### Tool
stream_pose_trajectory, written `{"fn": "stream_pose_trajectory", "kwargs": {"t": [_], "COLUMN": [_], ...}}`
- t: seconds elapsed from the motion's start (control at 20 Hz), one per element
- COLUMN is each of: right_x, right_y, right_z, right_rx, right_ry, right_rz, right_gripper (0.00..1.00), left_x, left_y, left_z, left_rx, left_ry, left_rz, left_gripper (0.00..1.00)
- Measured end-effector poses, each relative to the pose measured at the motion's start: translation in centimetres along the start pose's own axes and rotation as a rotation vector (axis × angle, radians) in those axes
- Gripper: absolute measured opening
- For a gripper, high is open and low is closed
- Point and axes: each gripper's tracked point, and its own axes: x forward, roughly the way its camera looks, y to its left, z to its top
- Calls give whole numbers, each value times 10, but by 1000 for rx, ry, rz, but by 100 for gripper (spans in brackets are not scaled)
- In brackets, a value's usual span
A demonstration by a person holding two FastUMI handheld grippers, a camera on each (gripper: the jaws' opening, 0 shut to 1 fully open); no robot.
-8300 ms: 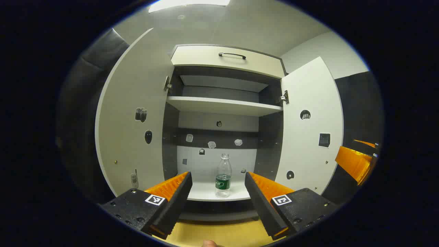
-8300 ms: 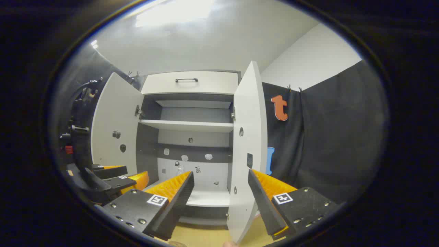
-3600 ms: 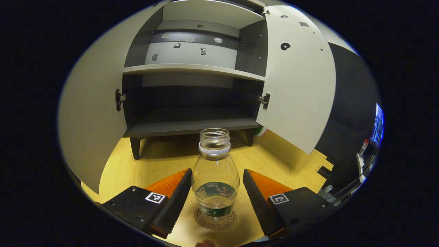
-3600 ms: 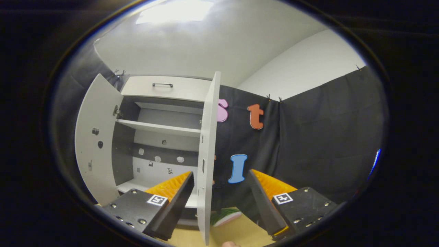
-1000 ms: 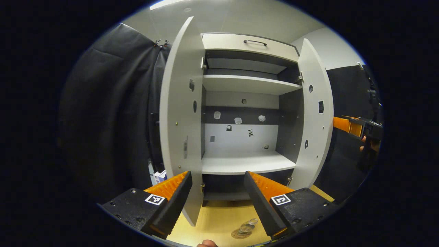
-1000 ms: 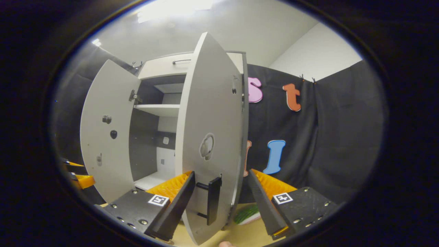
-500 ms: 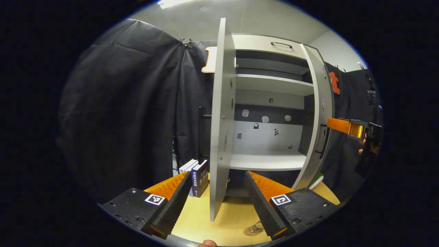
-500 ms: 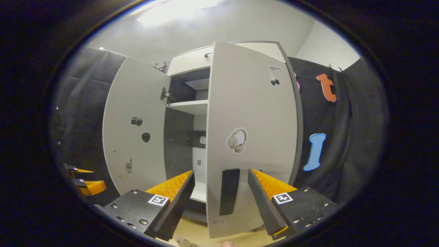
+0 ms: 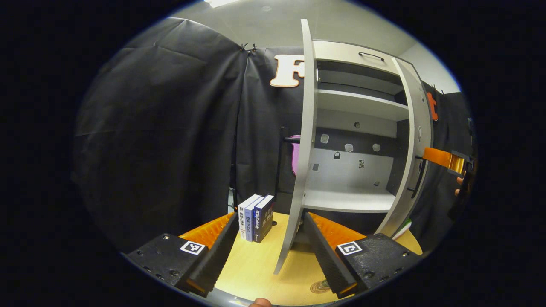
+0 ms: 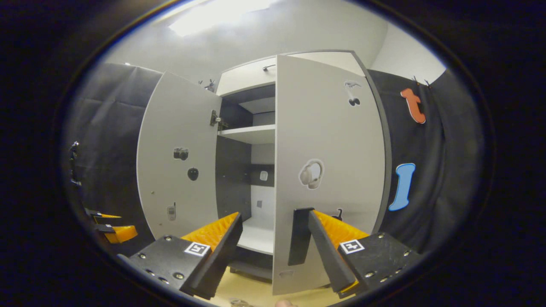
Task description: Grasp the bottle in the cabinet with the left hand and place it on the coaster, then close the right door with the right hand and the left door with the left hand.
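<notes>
The right door (image 10: 328, 170), a tall pale-grey cabinet panel with a black bar handle (image 10: 300, 236), stands almost shut, its long axis vertical and its outer face turned toward the right hand-held gripper (image 10: 275, 245). That hand-held gripper is released, fingers spread and grasping nothing; the handle lies just beside its right finger (image 10: 326, 247), and whether they touch cannot be told. The right hand is the nearer to this door, so the closing push judged to be under way runs straight ahead, toward the far cabinet body.

The left door (image 9: 300, 145), a matching pale-grey panel, stands wide open, seen edge-on between the spread fingers of the empty left hand-held gripper (image 9: 269, 243). The round brown coaster (image 9: 320, 286) lies on the wooden desk (image 9: 256, 273) near it.
</notes>
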Motion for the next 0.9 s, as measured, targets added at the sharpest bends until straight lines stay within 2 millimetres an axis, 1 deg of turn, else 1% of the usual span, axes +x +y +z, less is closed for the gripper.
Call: {"fn": "stream_pose_trajectory", "kwargs": {"t": [0.05,0.1,0.15,0.2,0.25,0.3,0.35,0.4,0.45,0.5,0.55,0.7,0.75,0.8,0.9], "right_x": [0,1,1,0,1,1,1,1,1,1,2,0,0,0,0], "right_y": [-2,-2,-3,-4,-4,-5,-5,-6,-7,-7,-7,-8,-9,-9,-11], "right_z": [-1,0,0,0,1,0,0,0,0,0,1,1,1,1,1], "right_rx": [0,-1,-2,-1,0,1,2,1,-1,-3,-4,-1,-1,-1,0], "right_ry": [0,0,-1,-2,-2,-2,-3,-3,-2,-4,-6,-9,-10,-12,-14], "right_rz": [-3,-6,-10,-11,-12,-13,-14,-15,-16,-19,-22,-24,-28,-31,-36], "right_gripper": [92,95,95,95,95,95,92,95,95,92,95,95,92,92,92], "left_x": [1,3,4,6,6,7,8,10,11,12,13,16,16,16,18], "left_y": [0,-1,-1,-2,-3,-3,-4,-4,-4,-3,-1,6,8,10,14], "left_z": [-1,-1,-1,-2,-2,-1,-2,0,1,3,2,3,1,1,0], "left_rx": [1,3,5,6,7,9,9,9,7,7,8,10,7,4,-3], "left_ry": [1,1,-1,0,-1,-3,-4,-6,-11,-13,-16,-18,-16,-13,-12], "left_rz": [-3,-5,-6,-8,-11,-11,-12,-14,-13,-12,-8,11,16,20,27], "left_gripper": [97,97,100,94,94,97,94,94,94,97,94,94,100,94,97]}}
